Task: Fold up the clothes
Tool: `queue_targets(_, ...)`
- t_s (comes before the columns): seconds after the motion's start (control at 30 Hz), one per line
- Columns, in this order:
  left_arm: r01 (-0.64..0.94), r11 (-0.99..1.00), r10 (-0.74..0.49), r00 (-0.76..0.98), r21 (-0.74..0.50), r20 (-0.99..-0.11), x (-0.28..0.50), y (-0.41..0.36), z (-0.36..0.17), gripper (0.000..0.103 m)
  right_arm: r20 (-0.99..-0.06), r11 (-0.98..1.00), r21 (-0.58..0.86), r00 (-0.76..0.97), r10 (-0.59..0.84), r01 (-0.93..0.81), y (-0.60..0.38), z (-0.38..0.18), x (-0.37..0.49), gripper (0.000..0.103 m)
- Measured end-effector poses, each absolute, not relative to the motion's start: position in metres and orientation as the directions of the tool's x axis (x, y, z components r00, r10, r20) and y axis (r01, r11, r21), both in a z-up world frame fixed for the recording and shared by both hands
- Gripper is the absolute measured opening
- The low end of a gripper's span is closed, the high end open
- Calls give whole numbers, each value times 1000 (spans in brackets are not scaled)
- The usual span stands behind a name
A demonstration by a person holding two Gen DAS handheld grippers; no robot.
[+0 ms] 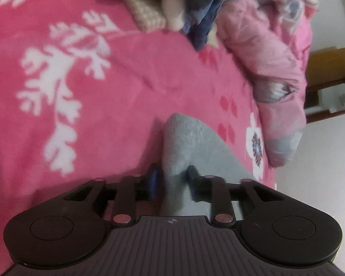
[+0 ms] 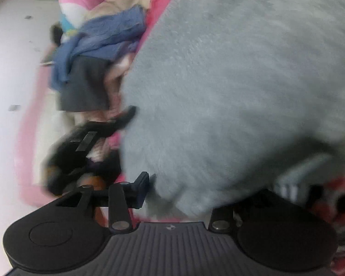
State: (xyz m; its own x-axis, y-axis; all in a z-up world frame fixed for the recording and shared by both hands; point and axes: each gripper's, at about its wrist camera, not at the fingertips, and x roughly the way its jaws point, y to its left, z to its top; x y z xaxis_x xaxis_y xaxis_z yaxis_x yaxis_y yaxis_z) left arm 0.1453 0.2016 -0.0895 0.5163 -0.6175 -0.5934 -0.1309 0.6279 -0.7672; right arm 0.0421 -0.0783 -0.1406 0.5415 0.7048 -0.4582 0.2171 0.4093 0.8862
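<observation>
Grey fleece garment (image 1: 191, 142) pinched in left hand-held gripper (image 1: 172, 177) above pink blanket (image 1: 85, 73); right hand-held gripper's (image 2: 172, 191) grip indiscernible.

bedspread (image 1: 117, 76): pink, white leaves | quilt (image 1: 271, 69): bunched, right | wooden chair (image 1: 329, 69): beyond bed

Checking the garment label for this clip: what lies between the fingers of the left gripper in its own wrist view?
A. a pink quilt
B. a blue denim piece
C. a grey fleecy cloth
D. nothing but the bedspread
C: in the left wrist view a grey fleecy cloth runs up from between the left gripper fingers, over the pink flowered bedspread; the blue clothes lie far off in the pile.
</observation>
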Motion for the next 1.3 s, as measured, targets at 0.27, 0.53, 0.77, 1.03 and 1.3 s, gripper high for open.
queue_targets(0.27, 42, 748, -509, 677, -663, -532, 108, 188, -35, 35, -496, 617, 781, 699, 514, 100, -222, -78, -76, 55)
queue_targets(0.53, 360, 765, -640, 519, -534, -567, 98, 72, -16, 38, -445, 930, 334, 895, 12, 154, -312, -16, -52, 55)
queue_targets(0.77, 623, 699, -666, 385, -352, -639, 97, -51, -22, 43, -545, 996, 65, 838, -16, 61, -298, -44, 18, 18)
queue_targets(1.03, 721, 609, -694, 284, -330, -661, 99, -109, -37, 43, -456, 981, 191, 888, 61, 30, -311, -22, -40, 4)
queue_targets(1.3, 744, 596, -663, 246, -300, -708, 93, -131, -60, 43, -515, 984, 172, 846, 135, -52, -329, -24, 24, 73)
